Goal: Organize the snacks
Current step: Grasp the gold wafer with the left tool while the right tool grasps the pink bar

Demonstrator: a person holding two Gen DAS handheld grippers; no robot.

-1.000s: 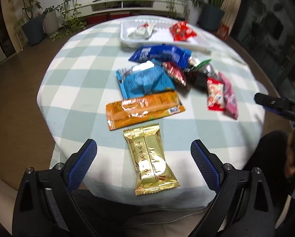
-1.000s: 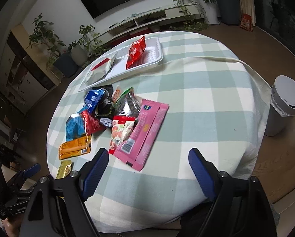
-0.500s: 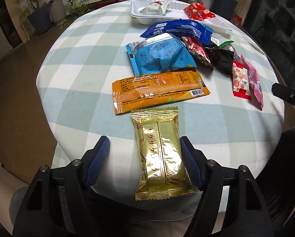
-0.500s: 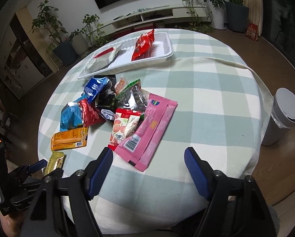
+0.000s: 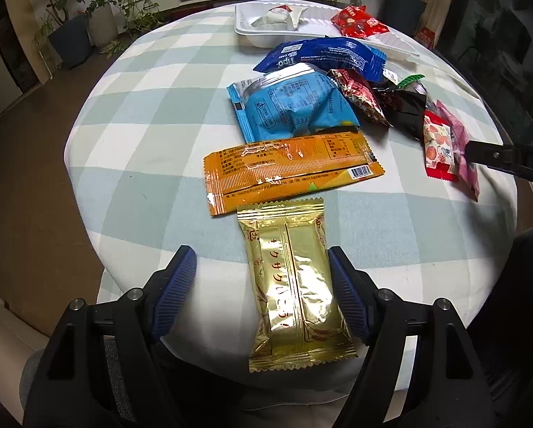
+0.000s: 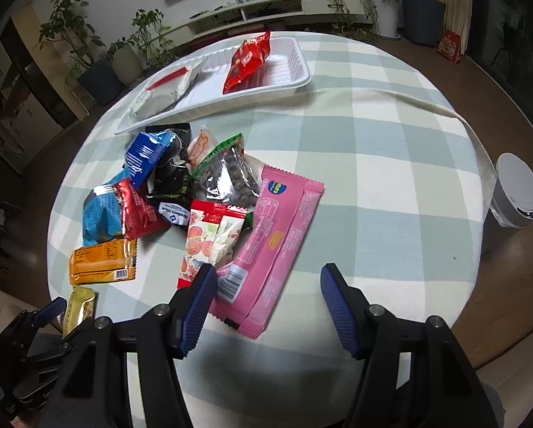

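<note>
**Desk:** What am I looking at on your left side?

**Operator:** My left gripper (image 5: 261,285) angled steeply down over the near edge of the round table in its pale green-and-white checked cloth (image 5: 141,135). The shiny gold foil snack packet (image 5: 295,285) lies flat between the blue ribbed fingers (image 5: 175,281). The right-hand pad sits at the packet's edge; the left one stands clear, with cloth showing in the gap. The jaws have just widened a touch, partly open, gripping nothing.

**Desk:** And the right?

**Operator:** My right gripper (image 6: 268,299) is tilted down the same way over the long pink plastic wafer packet (image 6: 277,246). Its jaws have just been narrowing, still apart, the packet's near end between them. The left pad lies across the packet's barcode corner; I cannot tell if it touches. The right pad is clear.

**Desk:** The rest of the snacks?

**Operator:** Heaped mid-table. A red crinkled bag (image 6: 246,60) and a white pouch (image 6: 166,91) lie in the white ribbed plastic tray (image 6: 295,71) at the far side.
</note>
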